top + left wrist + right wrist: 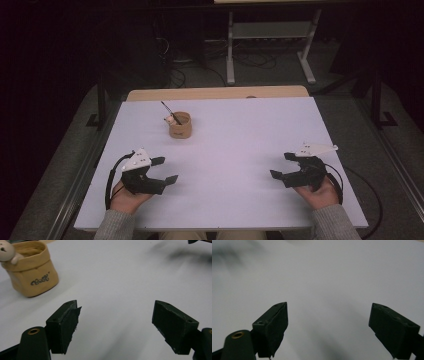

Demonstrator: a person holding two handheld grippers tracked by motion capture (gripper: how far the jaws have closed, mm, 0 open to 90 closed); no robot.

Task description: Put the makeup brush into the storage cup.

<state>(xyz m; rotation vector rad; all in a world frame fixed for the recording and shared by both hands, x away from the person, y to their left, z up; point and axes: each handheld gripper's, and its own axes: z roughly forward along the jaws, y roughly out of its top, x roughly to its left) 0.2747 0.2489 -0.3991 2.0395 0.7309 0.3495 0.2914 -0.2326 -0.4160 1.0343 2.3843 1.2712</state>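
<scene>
A small tan fabric pot (pixel 180 125) stands upright on the white table (pixel 240 140), left of centre toward the back. A dark thin stick (pixel 170 112) leans out of it, and a small pale plush figure (pixel 170 120) hangs on its rim. In the left gripper view the pot (pixel 32 270) sits at the upper left with the plush figure (pixel 6 252) on its edge. My left gripper (pixel 166 170) rests open near the front left, well short of the pot. My right gripper (pixel 282 165) rests open near the front right. Both grippers (pixel 116 322) (pixel 329 327) hold nothing.
A wooden strip (pixel 215 93) runs along the table's far edge. Beyond it stand a white metal frame (pixel 270 45) and cables on a dark floor. A black post (pixel 101 95) stands beside the table's left side.
</scene>
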